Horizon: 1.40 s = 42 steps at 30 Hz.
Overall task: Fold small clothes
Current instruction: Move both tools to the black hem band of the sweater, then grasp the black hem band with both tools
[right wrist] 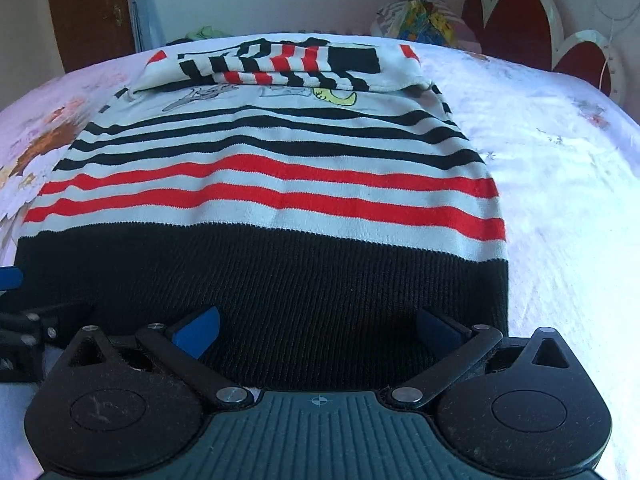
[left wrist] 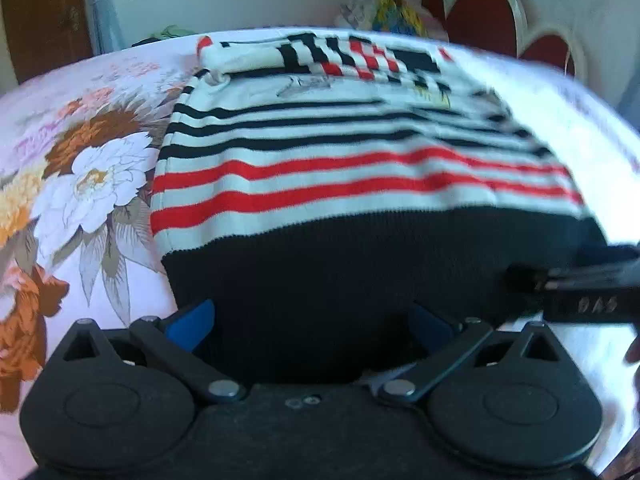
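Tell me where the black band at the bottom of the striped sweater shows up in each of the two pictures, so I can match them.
Left wrist view: the black band fills the lower middle, just ahead of the open left gripper.
Right wrist view: the black band spans the lower half, ahead of the open right gripper.
Shared landmark: the folded sleeves across the sweater's far end.

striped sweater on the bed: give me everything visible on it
The striped sweater is a small knit, lying flat on the floral bedsheet. Its wide black ribbed hem is nearest the cameras, then red stripes on white, then thinner black stripes, then a cartoon print. Both sleeves are folded across the far end, overlapping. The open left gripper and open right gripper sit at the hem, blue pads apart on either side of the black band, not pinching it.
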Available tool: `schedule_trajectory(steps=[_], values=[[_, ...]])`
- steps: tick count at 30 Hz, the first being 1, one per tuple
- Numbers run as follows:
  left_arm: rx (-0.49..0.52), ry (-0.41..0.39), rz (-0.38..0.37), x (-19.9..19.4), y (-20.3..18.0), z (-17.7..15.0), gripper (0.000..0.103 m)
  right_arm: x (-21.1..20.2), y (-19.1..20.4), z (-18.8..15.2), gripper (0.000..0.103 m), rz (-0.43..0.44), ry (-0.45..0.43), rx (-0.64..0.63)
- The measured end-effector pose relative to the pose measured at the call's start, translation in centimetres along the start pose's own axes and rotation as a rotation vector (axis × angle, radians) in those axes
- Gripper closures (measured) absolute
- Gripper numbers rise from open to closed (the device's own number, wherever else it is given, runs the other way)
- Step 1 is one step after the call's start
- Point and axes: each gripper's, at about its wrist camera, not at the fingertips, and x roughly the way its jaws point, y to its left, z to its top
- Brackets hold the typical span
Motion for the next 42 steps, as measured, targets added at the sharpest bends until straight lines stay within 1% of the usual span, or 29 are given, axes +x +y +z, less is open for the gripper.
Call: schedule_trajectory(steps=[3, 4, 5, 7, 9, 12, 13, 16, 17, 18, 19, 21, 23, 26, 27, 28, 30, 36, 39, 41, 42], values=[[0.004, 0.047, -0.011, 0.0, 0.2, 0.7, 0.001, -0.8, -0.6, 0.4, 0.000, -0.007, -0.002, 0.034], [-0.004, 0.059, -0.020, -0.1, 0.5, 0.9, 0.002, -1.1, -0.8, 0.5, 0.000, -0.006, -0.010, 0.036], [-0.021, 0.055, -0.026, -0.4, 0.8, 0.9, 0.011, -1.5, -1.0, 0.6, 0.000, -0.009, -0.023, 0.035], [-0.071, 0.025, -0.013, -1.3, 1.6, 1.0, 0.023, -2.5, -1.4, 0.7, 0.000, -0.033, -0.059, 0.027], [-0.093, 0.008, -0.029, -1.8, 2.4, 1.2, 0.022, -3.1, -1.9, 0.8, 0.000, -0.040, -0.070, 0.015], [-0.104, 0.024, -0.039, -1.7, 3.5, 1.5, 0.021, -3.9, -2.9, 0.6, 0.000, -0.053, -0.074, 0.013], [-0.106, 0.022, -0.031, -1.7, 3.9, 1.4, 0.021, -4.1, -3.3, 0.6, 0.000, -0.056, -0.073, 0.017], [-0.106, 0.020, -0.001, -1.5, 4.9, 1.4, 0.028, -4.6, -4.2, 0.4, 0.001, -0.074, -0.081, 0.028], [-0.109, 0.028, -0.005, -1.3, 5.2, 1.3, 0.031, -4.5, -4.6, 0.3, 0.004, -0.074, -0.081, 0.030], [-0.115, 0.038, -0.017, -1.1, 5.4, 1.3, 0.033, -4.3, -4.8, 0.3, 0.014, -0.071, -0.069, 0.034], [-0.126, 0.047, -0.030, -0.7, 5.5, 1.3, 0.034, -4.1, -5.0, 0.3, 0.017, -0.064, -0.056, 0.039], [-0.128, 0.041, -0.029, -0.5, 5.5, 1.3, 0.034, -3.3, -5.3, 0.4, 0.017, -0.053, -0.032, 0.046], [-0.124, 0.043, -0.032, -0.4, 5.2, 1.4, 0.034, -2.8, -5.6, 0.6, 0.017, -0.065, -0.027, 0.043], [-0.136, 0.049, -0.047, -0.3, 5.3, 1.5, 0.036, -2.4, -6.7, 0.9, 0.017, -0.064, -0.018, 0.078], [-0.138, 0.049, -0.052, -0.3, 5.3, 1.5, 0.037, -2.4, -7.1, 1.0, 0.022, -0.070, -0.015, 0.086], [-0.141, 0.049, -0.057, -0.3, 5.4, 1.5, 0.039, -2.2, -7.5, 1.1, 0.031, -0.075, -0.005, 0.094], [-0.153, 0.051, -0.067, -0.4, 5.5, 1.5, 0.042, -1.5, -8.3, 1.2, 0.038, -0.065, 0.029, 0.105], [-0.163, 0.073, -0.093, -0.4, 5.3, 1.8, 0.053, -1.1, -9.1, 1.5, 0.038, -0.057, 0.052, 0.124], [-0.186, 0.082, -0.123, -0.6, 5.7, 1.8, 0.066, -1.4, -9.2, 1.4, 0.038, -0.069, 0.053, 0.117], [-0.207, 0.091, -0.140, -0.7, 6.0, 1.6, 0.071, -1.5, -9.3, 1.2, 0.038, -0.067, 0.058, 0.121], [-0.214, 0.097, -0.148, -0.8, 6.2, 1.5, 0.071, -1.4, -9.3, 1.3, 0.038, -0.062, 0.061, 0.128]])
